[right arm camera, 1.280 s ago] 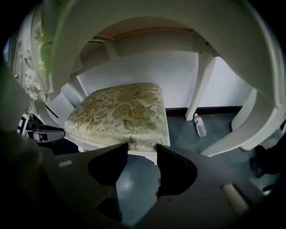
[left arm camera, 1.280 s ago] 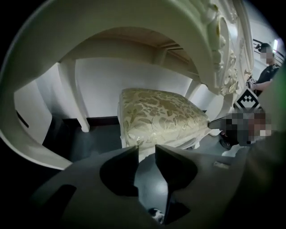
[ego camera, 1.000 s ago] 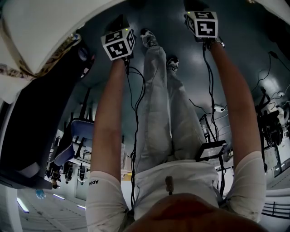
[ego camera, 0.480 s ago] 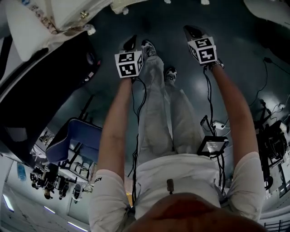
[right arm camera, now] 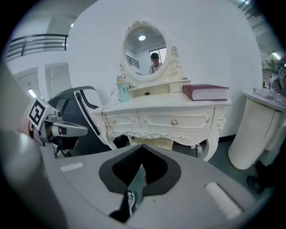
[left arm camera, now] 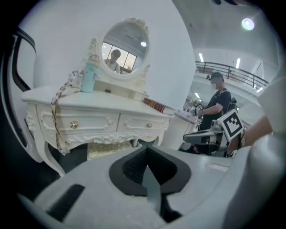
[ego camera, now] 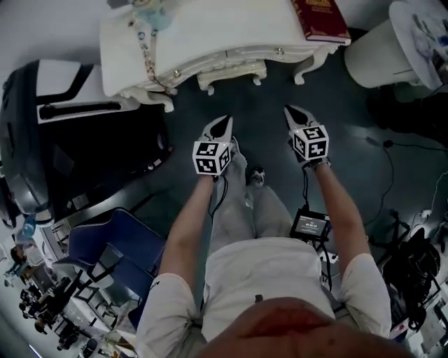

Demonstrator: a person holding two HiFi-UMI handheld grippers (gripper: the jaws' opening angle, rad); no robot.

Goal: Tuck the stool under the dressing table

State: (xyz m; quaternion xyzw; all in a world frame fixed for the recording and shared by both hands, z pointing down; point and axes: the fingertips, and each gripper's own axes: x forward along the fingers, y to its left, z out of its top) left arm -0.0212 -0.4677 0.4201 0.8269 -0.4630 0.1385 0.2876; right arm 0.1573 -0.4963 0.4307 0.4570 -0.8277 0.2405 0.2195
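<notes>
One stool [ego camera: 232, 72] to report on: found already beneath the dressing table [ego camera: 210, 31], between the front legs, with only a carved front edge showing past the tabletop in the head view and a gold-toned seat visible under the drawers in both gripper views. Judged tucked in; depth of the tuck not determinable. Noted on the tabletop: a red book [ego camera: 320, 17] at the right end, a string of beads [ego camera: 147, 52] hanging over the left front, a pale bottle [left arm camera: 90, 76] beside the oval mirror [left arm camera: 124, 50]. Found the left gripper [ego camera: 223, 123] and the right gripper [ego camera: 295, 112] side by side, well apart from the stool, jaws of each pressed together on nothing. Compared with a second ago: then only floor [ego camera: 269, 150] and one corner of the table ahead; now the whole table in sight, with both grippers lifted and pointing toward it. Read as a withdrawal from finished work, not a fresh reach. Judged the task essentially done, with nothing left beyond confirming a square seating. Flanking the table: a round white stand [ego camera: 378, 52] to the right, a dark bulky machine [ego camera: 42, 140] to the left.
</notes>
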